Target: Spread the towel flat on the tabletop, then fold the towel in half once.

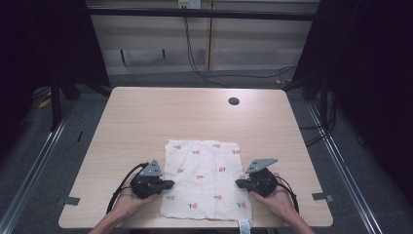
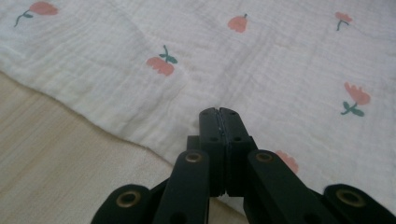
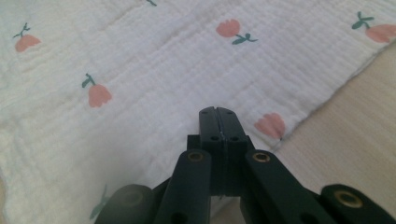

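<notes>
A white cloth printed with small pink flowers lies flat on the near half of the wooden table. My left gripper rests at the cloth's left edge and points right, held in a hand. My right gripper sits at the cloth's right edge and points left. In the left gripper view the cloth spreads ahead, and the jaws of the left gripper are pressed together just over its border with nothing seen between them. The right gripper is likewise shut above the cloth near its edge.
A dark round hole sits in the tabletop at the far middle. A white label hangs from the cloth's near edge over the table front. Black cables run along the floor behind the table.
</notes>
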A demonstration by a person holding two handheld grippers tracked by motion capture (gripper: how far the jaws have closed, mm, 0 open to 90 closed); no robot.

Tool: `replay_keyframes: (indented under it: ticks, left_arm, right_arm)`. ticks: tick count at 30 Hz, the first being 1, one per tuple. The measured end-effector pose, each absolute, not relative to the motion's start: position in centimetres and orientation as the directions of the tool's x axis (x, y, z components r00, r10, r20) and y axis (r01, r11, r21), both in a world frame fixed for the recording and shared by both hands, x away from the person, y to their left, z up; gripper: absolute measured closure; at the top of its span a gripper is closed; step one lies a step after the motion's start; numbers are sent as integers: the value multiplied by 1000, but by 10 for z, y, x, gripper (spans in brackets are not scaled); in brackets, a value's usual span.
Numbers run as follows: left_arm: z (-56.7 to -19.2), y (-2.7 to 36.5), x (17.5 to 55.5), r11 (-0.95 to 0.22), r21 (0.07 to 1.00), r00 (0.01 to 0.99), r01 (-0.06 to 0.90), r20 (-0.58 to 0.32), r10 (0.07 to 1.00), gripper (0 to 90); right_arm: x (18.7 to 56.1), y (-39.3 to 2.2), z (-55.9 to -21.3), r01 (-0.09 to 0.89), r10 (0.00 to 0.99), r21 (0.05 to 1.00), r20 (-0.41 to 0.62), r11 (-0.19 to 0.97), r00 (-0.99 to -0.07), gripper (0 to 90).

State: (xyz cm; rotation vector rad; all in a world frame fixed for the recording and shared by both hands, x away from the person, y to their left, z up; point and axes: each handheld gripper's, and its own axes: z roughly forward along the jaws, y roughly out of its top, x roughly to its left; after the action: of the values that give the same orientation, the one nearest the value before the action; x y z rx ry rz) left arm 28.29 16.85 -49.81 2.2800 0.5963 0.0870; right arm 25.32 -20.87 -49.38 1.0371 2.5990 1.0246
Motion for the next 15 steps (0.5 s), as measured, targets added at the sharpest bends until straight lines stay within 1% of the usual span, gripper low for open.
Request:
replay_keyframes:
  ticks: [2, 6, 7, 8, 11, 12, 15]
  left_arm:
    - [-499, 169, 284, -587, 704, 887, 399, -135, 441, 893]
    - [-497, 167, 279, -601, 693, 893, 399, -146, 425, 891]
    - [-497, 167, 278, -605, 688, 894, 400, -147, 423, 877]
    - [-497, 167, 278, -604, 687, 893, 404, -152, 423, 857]
    - [-497, 168, 278, -596, 698, 898, 397, -161, 409, 782]
    - [-495, 169, 279, -597, 693, 896, 404, -167, 411, 754]
    - [-490, 173, 286, -557, 711, 879, 430, -188, 438, 646]
  right_arm:
    - [250, -210, -493, 550, 656, 649, 103, 525, -748, 900]
    - [246, -210, -494, 546, 651, 651, 104, 527, -752, 900]
    - [246, -210, -493, 548, 653, 648, 103, 528, -750, 896]
    - [246, -211, -494, 546, 652, 653, 103, 525, -751, 879]
    - [248, -214, -492, 555, 667, 665, 113, 500, -736, 772]
    - [250, -217, -491, 560, 684, 673, 109, 483, -722, 763]
    - [260, -226, -487, 573, 704, 699, 139, 428, -696, 703]
